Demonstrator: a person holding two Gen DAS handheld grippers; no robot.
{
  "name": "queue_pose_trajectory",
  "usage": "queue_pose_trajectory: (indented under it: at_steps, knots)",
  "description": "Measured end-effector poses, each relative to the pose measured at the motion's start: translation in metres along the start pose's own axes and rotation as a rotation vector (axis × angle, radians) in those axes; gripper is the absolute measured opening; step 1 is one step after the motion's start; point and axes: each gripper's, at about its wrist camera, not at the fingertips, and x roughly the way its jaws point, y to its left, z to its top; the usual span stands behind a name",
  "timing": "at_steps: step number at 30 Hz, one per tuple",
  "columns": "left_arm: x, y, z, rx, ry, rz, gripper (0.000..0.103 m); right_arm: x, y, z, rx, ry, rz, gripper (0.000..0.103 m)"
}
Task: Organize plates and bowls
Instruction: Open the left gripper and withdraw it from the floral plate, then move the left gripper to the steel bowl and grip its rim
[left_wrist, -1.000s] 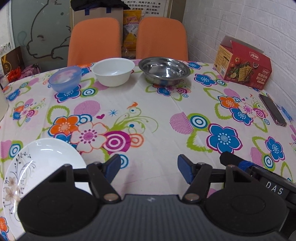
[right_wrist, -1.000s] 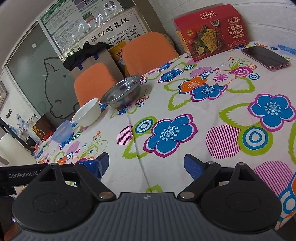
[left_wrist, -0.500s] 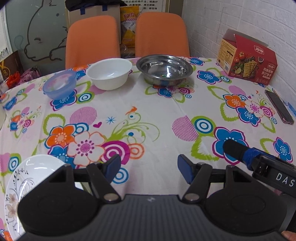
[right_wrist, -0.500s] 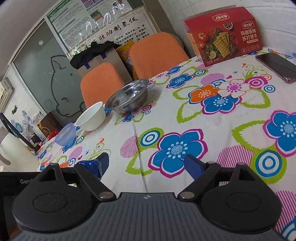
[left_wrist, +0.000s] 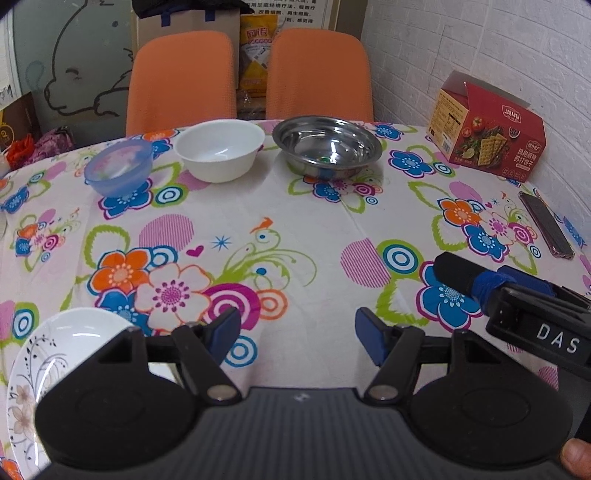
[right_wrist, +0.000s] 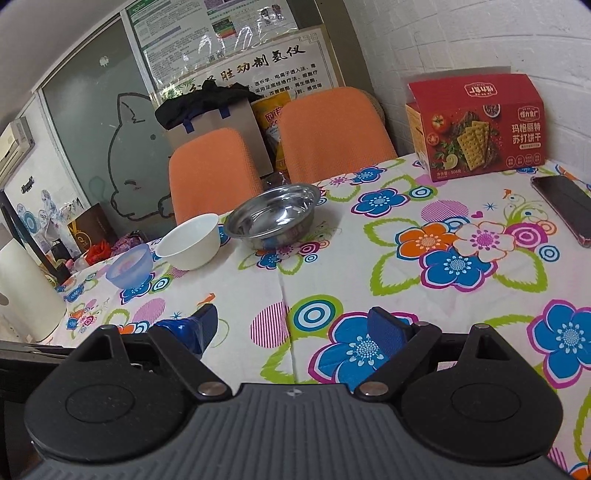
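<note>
Covering the table, a flowered cloth is seen beneath both tools. The left gripper is held low over the cloth with its jaws wide apart and nothing between them; the right gripper is likewise spread wide and empty. Far ahead of the left gripper, three bowls are lined up near the back edge: a blue bowl to the left, a white bowl just beside it, and a steel bowl a little to the right. A white plate with a floral rim lies close by on the left, partly hidden by the gripper body. Off to the right, a red cracker box and a phone are set near a white brick wall. Two orange chairs are pushed in behind the bowls.
</note>
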Motion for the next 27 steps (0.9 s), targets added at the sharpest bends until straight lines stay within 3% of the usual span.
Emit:
queue_pose_trajectory:
  at_steps: [8, 16, 22, 27]
  knots:
    - [-0.004, 0.036, 0.017, -0.05, 0.003, -0.003, 0.068, 0.008, 0.016, 0.004, -0.087, 0.023, -0.006, 0.075]
    - [0.013, 0.042, 0.111, 0.016, -0.065, -0.004, 0.068, 0.027, 0.011, 0.068, -0.19, -0.001, -0.036, 0.075]
    - [0.066, 0.032, 0.188, 0.065, -0.073, -0.052, 0.068, 0.065, 0.001, 0.128, -0.193, -0.041, -0.076, 0.075]
    - [0.138, 0.022, 0.226, 0.116, 0.014, -0.022, 0.068, 0.133, -0.012, 0.131, -0.154, 0.071, -0.069, 0.075]
